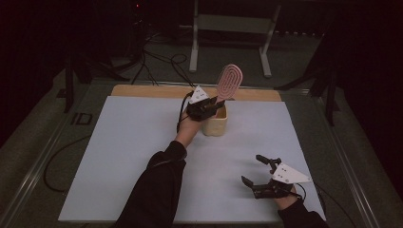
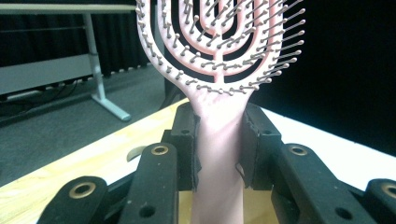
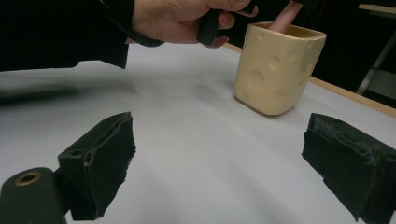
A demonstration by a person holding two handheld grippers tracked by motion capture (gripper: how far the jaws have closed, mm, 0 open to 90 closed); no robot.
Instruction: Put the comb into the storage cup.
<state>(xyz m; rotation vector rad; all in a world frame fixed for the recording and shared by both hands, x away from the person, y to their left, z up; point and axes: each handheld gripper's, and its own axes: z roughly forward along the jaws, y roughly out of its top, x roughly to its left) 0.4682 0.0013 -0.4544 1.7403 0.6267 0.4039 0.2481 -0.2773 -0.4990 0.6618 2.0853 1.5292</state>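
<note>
Standing handle-down in the cup [image 1: 215, 121] at the worktop's [image 1: 133, 156] 12 o'clock edge, the brush [image 1: 229, 81] was clamped at its neck by the left gripper's [image 1: 205, 107] fingers [image 2: 183, 140], steadying it upright. The right gripper [image 1: 259, 175] rested at 5 o'clock, fingers [image 3: 100, 163] spread, empty.

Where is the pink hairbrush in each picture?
High view: pink hairbrush at top middle, standing up out of the cheese-look cup, held by the left gripper.
Left gripper view: fills the middle, handle between the fingers.
Right gripper view: just its handle, top right.
Shared landmark: the cup.
</note>
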